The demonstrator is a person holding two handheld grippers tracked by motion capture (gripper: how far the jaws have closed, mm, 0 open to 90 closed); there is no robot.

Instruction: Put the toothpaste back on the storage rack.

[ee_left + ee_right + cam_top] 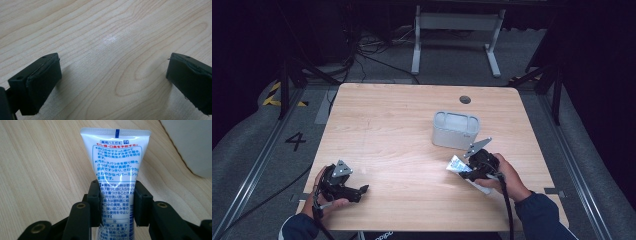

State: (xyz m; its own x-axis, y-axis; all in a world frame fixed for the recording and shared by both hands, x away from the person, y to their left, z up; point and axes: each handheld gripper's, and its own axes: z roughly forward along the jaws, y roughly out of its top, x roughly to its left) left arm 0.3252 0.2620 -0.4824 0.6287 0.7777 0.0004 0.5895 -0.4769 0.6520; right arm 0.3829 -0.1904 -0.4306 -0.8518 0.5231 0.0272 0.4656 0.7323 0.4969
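Left gripper (362,189) is sitting at lower left of the high view, low over the wooden table (402,120), jaws standing wide apart with nothing between them. In the left gripper view, bare wood is showing between the two black pads (42,75).

Grey bin (456,130) is standing right of centre in the high view, upright, open top; can't tell what's inside from this angle. Its pale wall is showing at upper right of the right gripper view.

Right gripper (466,173) is sitting at lower right of the high view, just below the bin, jaws clamping a white toothpaste tube (117,165). In the right gripper view, pads are pressing both sides of the tube, crimped end pointing up, blue print facing camera. The tube is outside the bin, near it, over the table.
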